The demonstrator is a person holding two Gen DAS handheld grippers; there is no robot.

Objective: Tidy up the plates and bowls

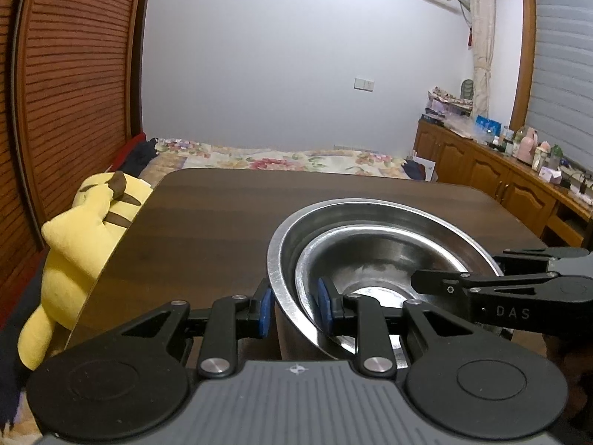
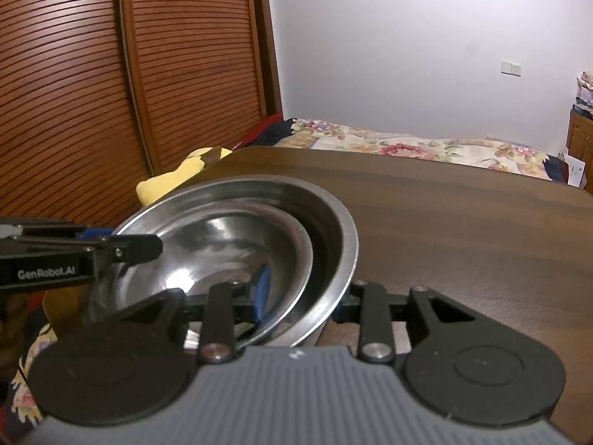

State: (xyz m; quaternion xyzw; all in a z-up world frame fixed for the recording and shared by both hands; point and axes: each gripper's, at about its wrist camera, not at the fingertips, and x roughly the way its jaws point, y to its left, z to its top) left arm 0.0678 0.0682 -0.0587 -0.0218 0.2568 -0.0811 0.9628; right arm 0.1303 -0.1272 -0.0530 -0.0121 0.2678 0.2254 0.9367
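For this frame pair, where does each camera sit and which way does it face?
Left wrist: on the left claw, looking across the table to the bed; its pads straddle the rims of the nested steel bowls; the right claw enters from the right.
Right wrist: on the right claw, straddling the opposite rims; the left claw enters from the left.
Shared: bowls, table, yellow plush, bed.

Nested bowls [image 1: 370,244] block near edge, table [image 1: 222,215] beyond open
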